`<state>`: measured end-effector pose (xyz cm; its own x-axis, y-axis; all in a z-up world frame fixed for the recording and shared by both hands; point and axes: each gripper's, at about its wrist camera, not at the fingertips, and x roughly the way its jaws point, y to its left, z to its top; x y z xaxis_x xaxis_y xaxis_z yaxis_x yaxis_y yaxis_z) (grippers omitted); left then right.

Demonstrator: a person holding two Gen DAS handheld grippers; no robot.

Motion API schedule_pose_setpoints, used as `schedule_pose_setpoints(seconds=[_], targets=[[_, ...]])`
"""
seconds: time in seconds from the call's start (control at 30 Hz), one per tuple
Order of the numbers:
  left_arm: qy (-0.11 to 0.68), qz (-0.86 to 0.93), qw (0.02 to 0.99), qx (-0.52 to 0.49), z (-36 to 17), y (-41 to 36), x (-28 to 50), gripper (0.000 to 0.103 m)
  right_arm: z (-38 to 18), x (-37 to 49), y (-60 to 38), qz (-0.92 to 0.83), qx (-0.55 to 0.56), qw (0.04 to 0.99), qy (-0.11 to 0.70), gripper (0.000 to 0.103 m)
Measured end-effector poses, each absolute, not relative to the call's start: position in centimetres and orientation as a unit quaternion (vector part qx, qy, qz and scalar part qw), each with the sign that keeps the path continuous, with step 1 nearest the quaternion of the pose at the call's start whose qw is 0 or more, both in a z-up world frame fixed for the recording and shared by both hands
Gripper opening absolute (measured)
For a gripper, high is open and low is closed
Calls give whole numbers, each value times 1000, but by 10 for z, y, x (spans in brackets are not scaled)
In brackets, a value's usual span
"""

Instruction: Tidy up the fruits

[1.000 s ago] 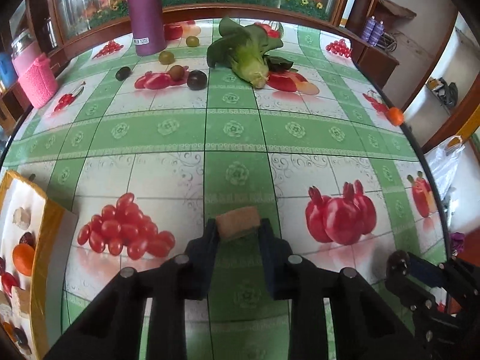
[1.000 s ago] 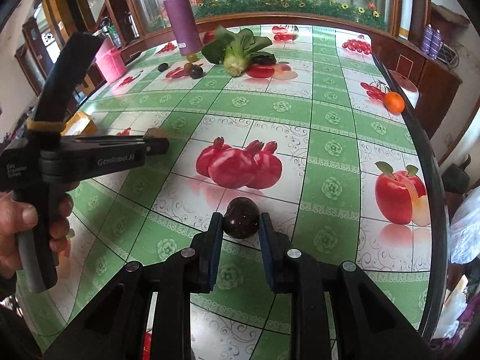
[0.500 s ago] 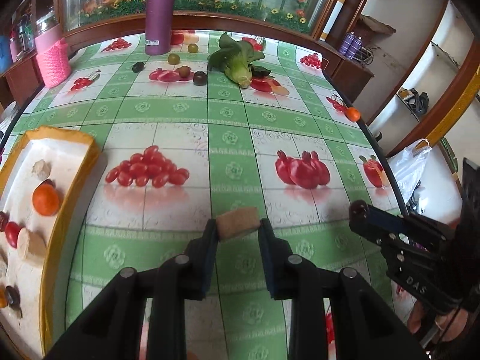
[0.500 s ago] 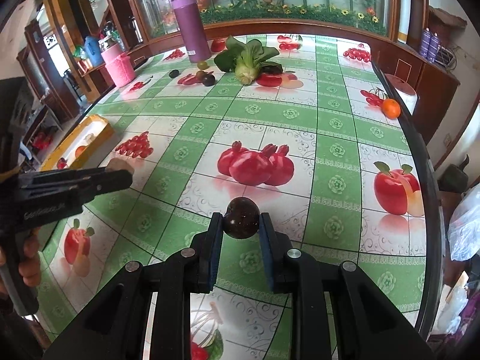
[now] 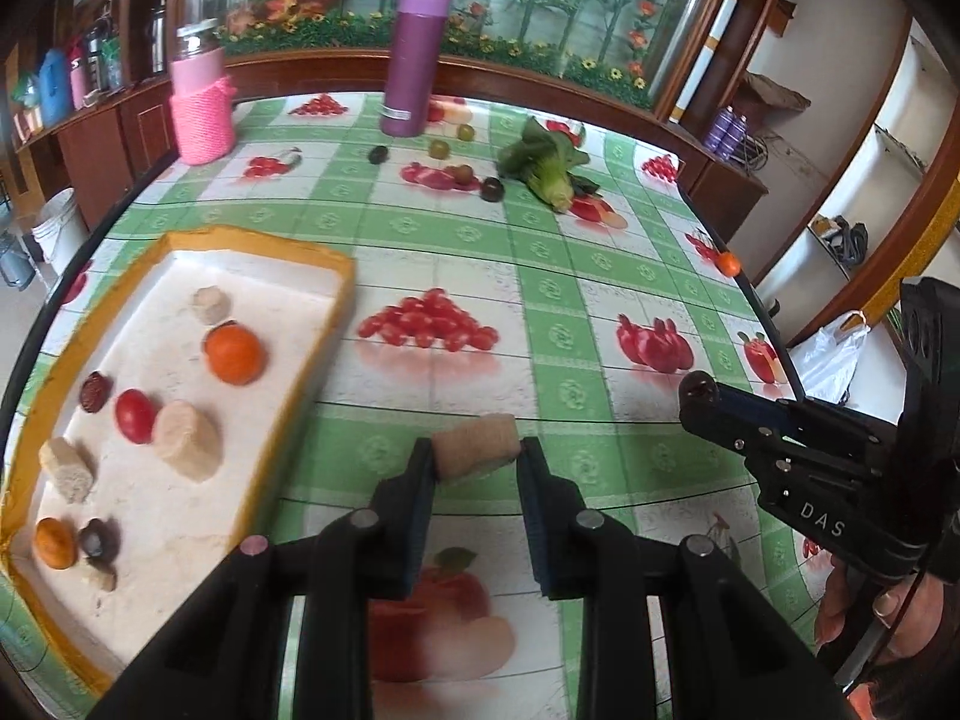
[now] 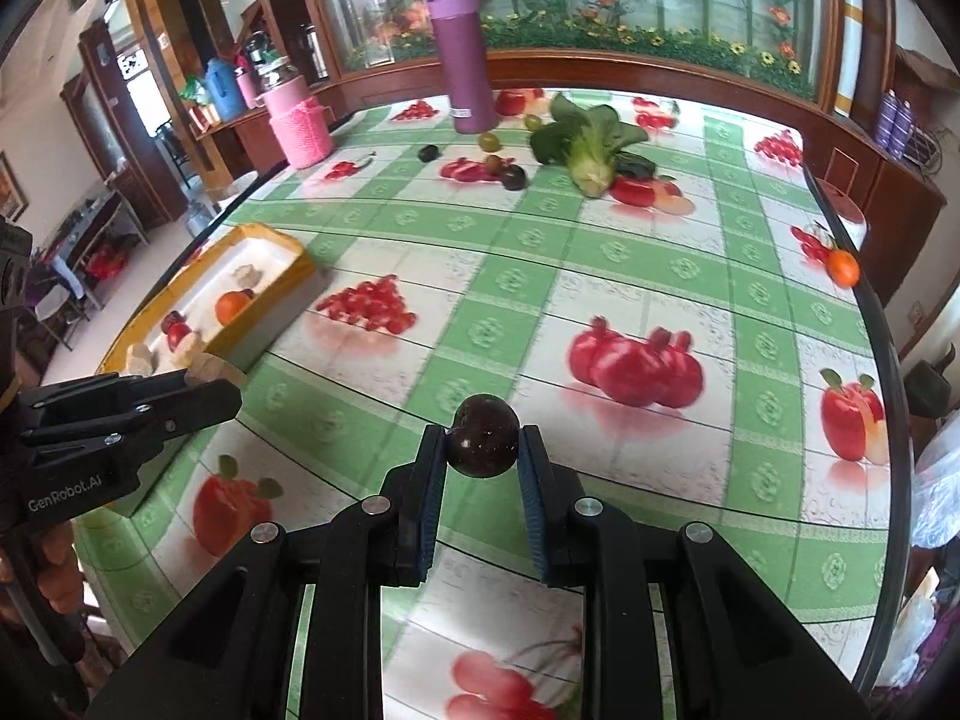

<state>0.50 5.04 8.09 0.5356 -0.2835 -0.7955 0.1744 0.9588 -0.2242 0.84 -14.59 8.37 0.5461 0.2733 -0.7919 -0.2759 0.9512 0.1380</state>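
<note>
My left gripper (image 5: 475, 461) is shut on a tan cut fruit chunk (image 5: 475, 451), held above the tablecloth just right of the yellow-rimmed tray (image 5: 336, 324). The tray holds an orange (image 5: 233, 354), a red tomato (image 5: 134, 415), tan chunks (image 5: 186, 440) and dark fruits (image 5: 94, 391). My right gripper (image 6: 482, 450) is shut on a dark purple plum (image 6: 482, 443), held over the table; it also shows in the left wrist view (image 5: 699, 389). The left gripper shows in the right wrist view (image 6: 210, 387), near the tray (image 6: 282, 294).
At the far end stand a purple flask (image 5: 414, 57) and a pink knitted jar (image 5: 201, 114). Several loose plums and green fruits (image 5: 492, 189) lie next to a leafy vegetable (image 5: 549, 171). A small orange (image 5: 729, 263) sits at the table's right edge.
Both grippers have pulled back and swung left toward the tray, which now shows far more fully in the left wrist view. Each still holds its fruit.
</note>
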Motion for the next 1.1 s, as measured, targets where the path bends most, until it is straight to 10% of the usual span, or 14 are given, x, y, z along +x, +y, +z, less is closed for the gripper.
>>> schedule_pose_setpoints(seconds=[1.1], targets=[[492, -44, 866, -75, 51, 213, -14, 30, 68, 110, 62, 256, -82, 844, 464, 23]])
